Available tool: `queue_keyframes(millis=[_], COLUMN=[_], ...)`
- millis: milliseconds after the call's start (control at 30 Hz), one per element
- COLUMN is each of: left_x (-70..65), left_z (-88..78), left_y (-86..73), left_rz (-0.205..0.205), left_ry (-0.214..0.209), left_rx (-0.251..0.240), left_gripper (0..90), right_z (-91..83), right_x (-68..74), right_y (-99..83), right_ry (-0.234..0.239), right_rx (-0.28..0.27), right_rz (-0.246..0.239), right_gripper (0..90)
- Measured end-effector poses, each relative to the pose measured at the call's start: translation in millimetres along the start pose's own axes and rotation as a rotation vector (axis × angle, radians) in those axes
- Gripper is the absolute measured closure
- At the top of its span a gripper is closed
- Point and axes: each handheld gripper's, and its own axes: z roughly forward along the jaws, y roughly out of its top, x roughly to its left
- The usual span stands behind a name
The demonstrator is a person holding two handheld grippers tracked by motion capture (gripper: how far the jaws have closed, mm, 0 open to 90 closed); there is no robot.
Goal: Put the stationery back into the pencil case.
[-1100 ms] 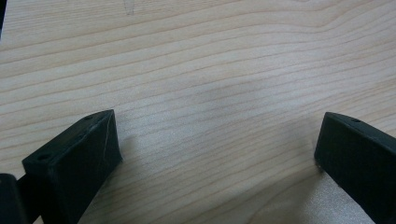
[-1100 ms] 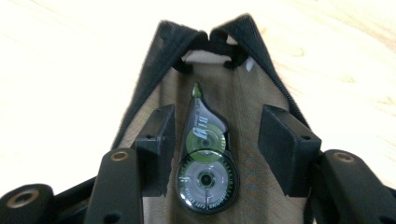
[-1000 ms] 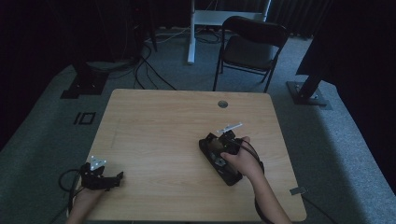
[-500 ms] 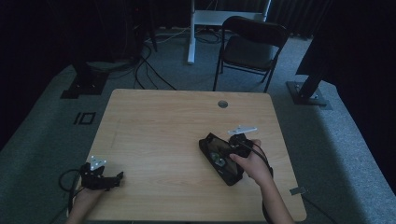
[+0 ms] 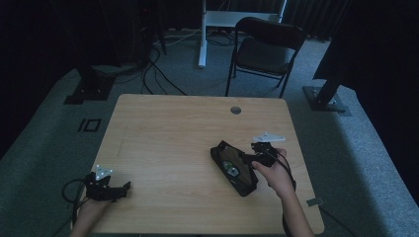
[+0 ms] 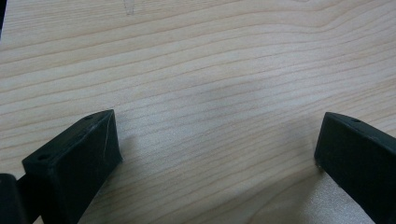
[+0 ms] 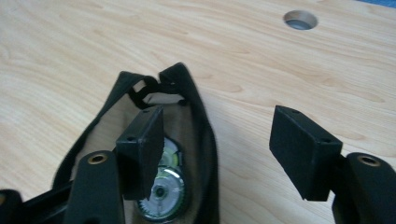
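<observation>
Now my right gripper (image 7: 217, 154) has just been spreading its jaws; they stand apart, gripping nothing, one over the open black pouch (image 7: 154, 154), the other over bare table (image 7: 70, 56). The pouch lies right of the table's middle, a round green-and-silver thing (image 7: 163, 191) inside. My left gripper (image 6: 217, 144) rests spread wide near the front-left corner.

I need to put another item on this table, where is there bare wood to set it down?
The widest bare patch is the table's middle and far left, between the left gripper at the near left corner and the black pouch. The far strip near the cable hole is free too. It is crowded near right, around the pouch and the right gripper.
</observation>
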Motion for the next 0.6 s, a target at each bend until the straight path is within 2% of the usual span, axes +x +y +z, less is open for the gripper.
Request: queue_keyframes(millis=[300, 467, 600], left_x=[0.0, 0.0, 0.0], left_z=[0.0, 0.0, 0.0], left_y=[0.0, 0.0, 0.0], left_rz=[0.0, 0.0, 0.0], left_ry=[0.0, 0.0, 0.0], left_rx=[-0.001, -0.001, 0.0], left_gripper=[0.1, 0.2, 0.1], right_z=[-4.9, -5.8, -4.1], right_x=[-15.2, -25.8, -34.1], right_y=[-11.4, -20.2, -30.3], right_ry=[-0.031, -0.068, -0.093], right_rx=[-0.034, -0.053, -0.046], right_rz=[0.039, 0.073, 0.085], right_gripper=[31.7, 30.4, 29.7])
